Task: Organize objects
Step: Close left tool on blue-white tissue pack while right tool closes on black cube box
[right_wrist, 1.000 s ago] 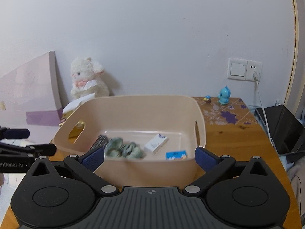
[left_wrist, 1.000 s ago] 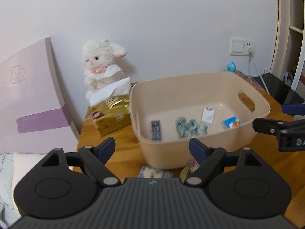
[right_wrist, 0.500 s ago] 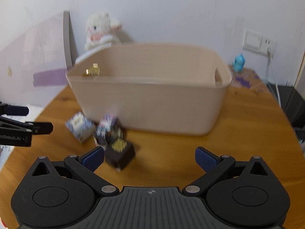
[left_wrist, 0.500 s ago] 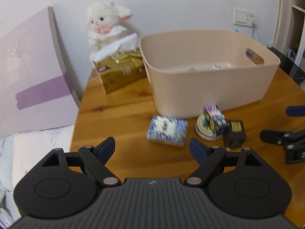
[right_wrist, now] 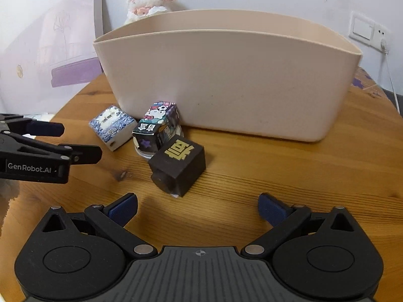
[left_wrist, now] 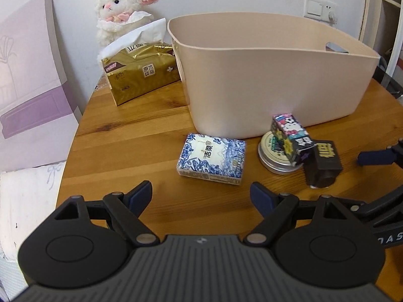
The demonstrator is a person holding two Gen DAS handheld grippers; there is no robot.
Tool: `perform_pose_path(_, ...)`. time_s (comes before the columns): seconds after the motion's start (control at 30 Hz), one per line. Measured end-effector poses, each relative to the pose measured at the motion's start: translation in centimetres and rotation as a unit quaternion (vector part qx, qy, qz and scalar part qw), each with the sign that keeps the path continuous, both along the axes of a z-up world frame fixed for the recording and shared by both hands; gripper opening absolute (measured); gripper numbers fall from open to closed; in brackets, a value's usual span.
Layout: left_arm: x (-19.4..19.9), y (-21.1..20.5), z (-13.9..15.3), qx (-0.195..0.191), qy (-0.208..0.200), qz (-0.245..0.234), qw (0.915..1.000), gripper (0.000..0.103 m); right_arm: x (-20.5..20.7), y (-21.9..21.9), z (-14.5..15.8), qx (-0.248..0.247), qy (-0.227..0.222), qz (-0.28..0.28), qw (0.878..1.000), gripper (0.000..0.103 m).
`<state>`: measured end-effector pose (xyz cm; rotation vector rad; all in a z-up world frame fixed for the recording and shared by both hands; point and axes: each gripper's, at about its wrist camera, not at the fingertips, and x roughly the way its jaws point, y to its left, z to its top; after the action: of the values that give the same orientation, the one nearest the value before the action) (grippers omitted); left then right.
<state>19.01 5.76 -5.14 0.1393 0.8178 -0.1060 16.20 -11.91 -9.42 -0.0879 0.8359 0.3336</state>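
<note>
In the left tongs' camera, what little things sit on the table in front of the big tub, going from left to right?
Blue-and-white tissue pack → round tin → cartoon cat box, lying on the tin → black box with gold writing.

Bare tabletop point(right_wrist: 252, 171) lies open before both sets of fingers, while the beige bin point(right_wrist: 226, 80) walls off the far side and a tissue pack point(left_wrist: 212, 158), tin point(left_wrist: 270, 154), cartoon box point(right_wrist: 157, 125) and black cube point(right_wrist: 180, 164) crowd its base.
</note>
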Motion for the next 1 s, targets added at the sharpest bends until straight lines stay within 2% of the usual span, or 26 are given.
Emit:
perform_pose_path(0.23, 2.0, -0.3, -1.3, -0.010, 0.004, 0.007, 0.9999, 0.086, 1.9, 0.4, -0.2, -0.004, -0.025, -0.030, 0.999, 0.103)
perform_pose_path(0.53, 3.7, -0.3, -1.8, -0.040, 0.001, 0.026, 0.9989, 0.086, 3.4, -1.8, 0.1, -0.004, -0.035, -0.048, 0.998, 0.103)
perform_pose_path(0.6, 3.7, -0.4, -1.8, -0.039, -0.004, 0.025, 0.9989, 0.082, 3.2, -2.1, 0.2, -0.006, -0.038, -0.046, 0.998, 0.097)
perform_pose_path(0.7, 3.5, -0.7, -1.7, -0.039, -0.013, 0.016, 0.9990, 0.068, 2.8, -2.1, 0.5, -0.008, -0.045, -0.045, 0.998, 0.089)
perform_pose_path(0.8, 3.4, -1.0, -1.6, -0.036, -0.011, 0.020, 0.9991, 0.067, 2.6, -2.3, 0.8, -0.007, -0.054, -0.047, 0.997, 0.069)
perform_pose_path(0.87, 3.1, -1.1, -1.6, -0.033, -0.012, 0.023, 0.9991, 0.067, 2.3, -2.4, 1.0, -0.007, -0.056, -0.046, 0.997, 0.047)
perform_pose_path(0.93, 2.7, -1.2, -1.5, -0.030, -0.013, 0.025, 0.9991, 0.067, 2.1, -2.5, 1.3, -0.008, -0.054, -0.047, 0.997, 0.035)
perform_pose_path(1.0, 2.2, -1.3, -1.4, -0.028, -0.013, 0.023, 0.9993, 0.067, 1.9, -2.7, 1.5, -0.005, -0.050, -0.047, 0.998, 0.031)
